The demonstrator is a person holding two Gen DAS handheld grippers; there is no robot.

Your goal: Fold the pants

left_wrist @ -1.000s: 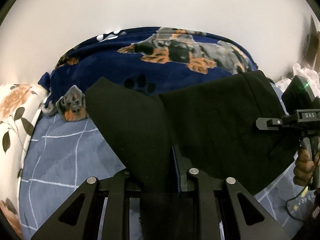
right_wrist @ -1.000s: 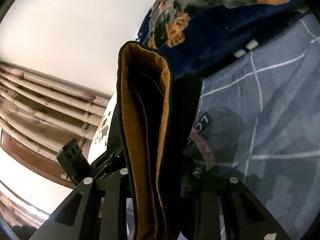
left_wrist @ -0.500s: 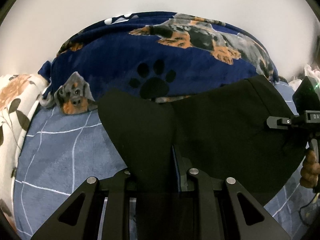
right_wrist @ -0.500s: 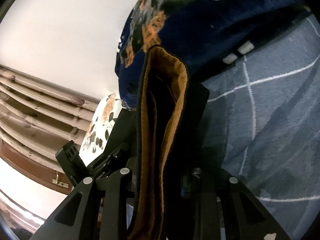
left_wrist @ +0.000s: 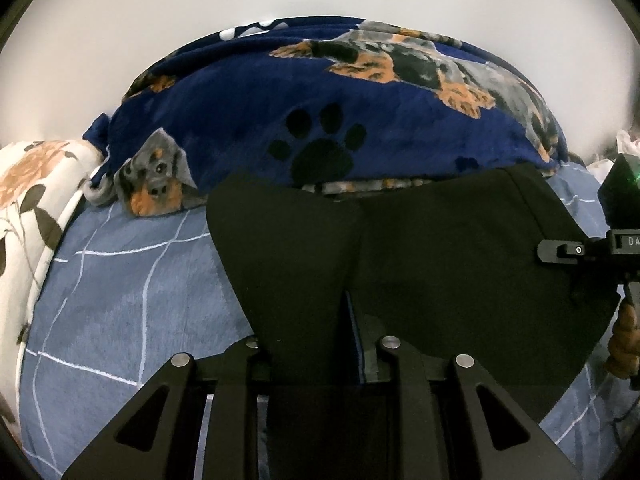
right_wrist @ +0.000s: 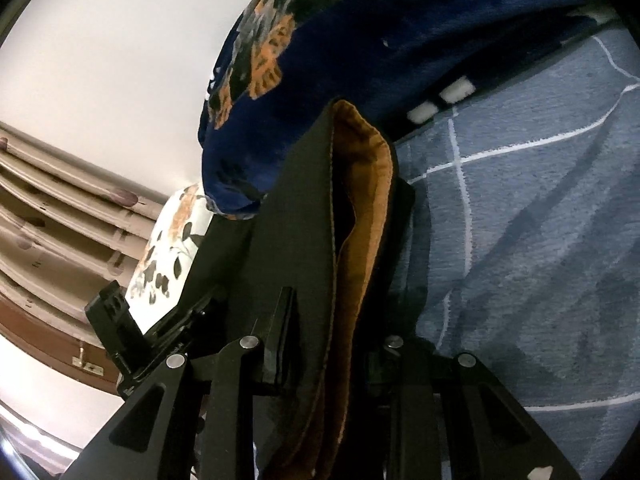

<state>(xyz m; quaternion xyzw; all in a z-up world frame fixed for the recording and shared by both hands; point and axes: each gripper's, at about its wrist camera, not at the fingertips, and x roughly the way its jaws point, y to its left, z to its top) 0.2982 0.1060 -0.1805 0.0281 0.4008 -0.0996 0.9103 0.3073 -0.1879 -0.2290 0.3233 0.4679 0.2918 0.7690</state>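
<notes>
This is a bedroom in a home. Under and ahead of the jaws lies a bed [left_wrist: 120, 312] covered by a blue sheet with a white grid pattern. Beyond the jaws a navy fleece blanket [left_wrist: 248, 120] printed with dogs and paw prints is heaped against a plain white wall [left_wrist: 200, 8]. To the left of the jaws sits a white pillow [left_wrist: 28, 200] with a floral print. In the right wrist view, pleated beige curtains [right_wrist: 52, 208] hang far left of the jaws.
</notes>
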